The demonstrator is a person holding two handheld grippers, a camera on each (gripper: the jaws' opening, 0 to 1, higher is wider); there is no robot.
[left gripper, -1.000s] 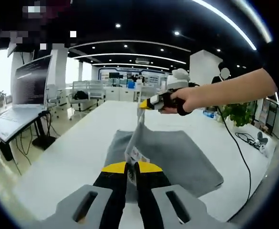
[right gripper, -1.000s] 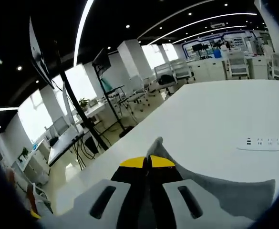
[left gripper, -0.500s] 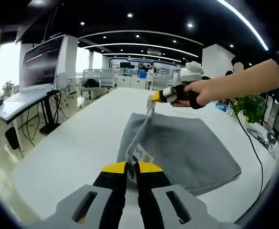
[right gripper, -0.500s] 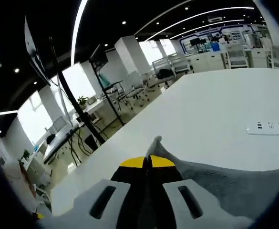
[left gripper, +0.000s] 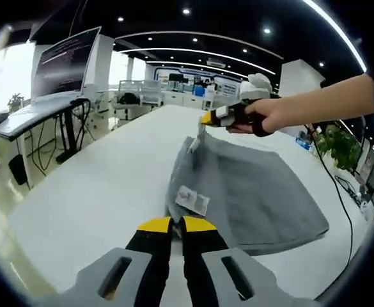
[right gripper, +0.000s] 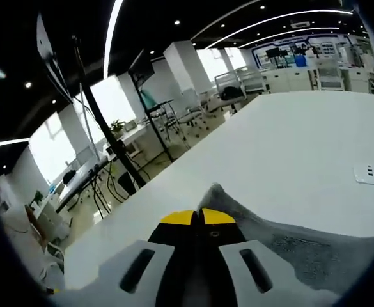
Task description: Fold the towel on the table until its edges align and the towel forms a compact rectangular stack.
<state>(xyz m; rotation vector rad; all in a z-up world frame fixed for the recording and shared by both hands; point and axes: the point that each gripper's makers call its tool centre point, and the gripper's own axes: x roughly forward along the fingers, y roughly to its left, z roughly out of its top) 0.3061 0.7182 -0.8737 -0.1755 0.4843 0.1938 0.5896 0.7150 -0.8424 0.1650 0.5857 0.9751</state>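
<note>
Towel (left gripper: 257, 192) lies on white table (left gripper: 97, 192), one layer folded over. My left tool (left gripper: 176, 225) pinches near corner by tag (left gripper: 192, 200). My right tool (left gripper: 206, 119) pinches far corner; same pinch seen up close (right gripper: 198, 219). Step now, I think: lay edge down. Do well: lower both corners together, keep edge tight, match it to edge below, then let go.

Towel (left gripper: 250, 185) lying on the table (left gripper: 97, 198), ahead of the left gripper (left gripper: 171, 225); right gripper (left gripper: 207, 119) at its far corner; label (left gripper: 192, 200) on its near edge.
</note>
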